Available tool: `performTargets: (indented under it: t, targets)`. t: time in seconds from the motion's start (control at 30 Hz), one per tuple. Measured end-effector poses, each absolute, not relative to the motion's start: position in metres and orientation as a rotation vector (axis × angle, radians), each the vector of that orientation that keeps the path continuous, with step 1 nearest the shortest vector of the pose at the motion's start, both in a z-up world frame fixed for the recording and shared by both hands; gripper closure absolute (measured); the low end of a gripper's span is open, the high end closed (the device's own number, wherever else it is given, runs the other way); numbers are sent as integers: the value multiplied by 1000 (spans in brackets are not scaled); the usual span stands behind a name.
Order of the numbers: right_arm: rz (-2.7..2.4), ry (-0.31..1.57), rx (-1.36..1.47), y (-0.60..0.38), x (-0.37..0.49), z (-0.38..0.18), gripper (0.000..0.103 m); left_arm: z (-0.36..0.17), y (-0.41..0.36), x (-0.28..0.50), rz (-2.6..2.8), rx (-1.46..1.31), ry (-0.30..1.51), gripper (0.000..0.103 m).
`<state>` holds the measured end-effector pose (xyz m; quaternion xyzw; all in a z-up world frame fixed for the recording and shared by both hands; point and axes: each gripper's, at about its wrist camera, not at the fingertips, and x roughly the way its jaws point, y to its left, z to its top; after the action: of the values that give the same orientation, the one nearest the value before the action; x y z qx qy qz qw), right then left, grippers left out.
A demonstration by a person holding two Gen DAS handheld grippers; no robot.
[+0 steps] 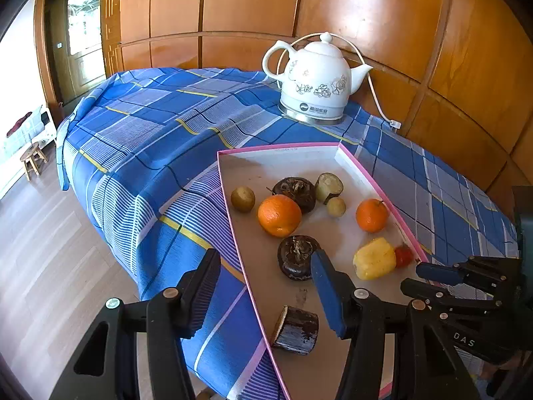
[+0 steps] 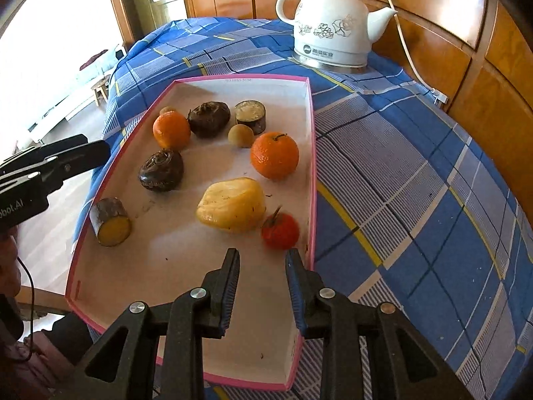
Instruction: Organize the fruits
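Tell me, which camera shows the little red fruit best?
The right wrist view: the red fruit lies whole, stem visible, near the gripper beside the yellow fruit. In the left wrist view the red fruit is half hidden behind that yellow fruit.

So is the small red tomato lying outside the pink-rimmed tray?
No, the small red tomato lies inside the pink-rimmed tray, beside the yellow pepper.
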<state>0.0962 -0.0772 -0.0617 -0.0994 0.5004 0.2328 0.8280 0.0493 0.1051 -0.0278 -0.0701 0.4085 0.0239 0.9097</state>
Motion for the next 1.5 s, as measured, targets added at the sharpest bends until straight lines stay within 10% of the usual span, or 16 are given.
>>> performTargets:
  t: [0.87,1.5]
  targets:
    - [447,995,-67,-89,76,-42,74,-17,87,32,40,-122,801,41]
    - [274,841,-50,-117,38,-12,67,1,62,-8,111,-126,646,0]
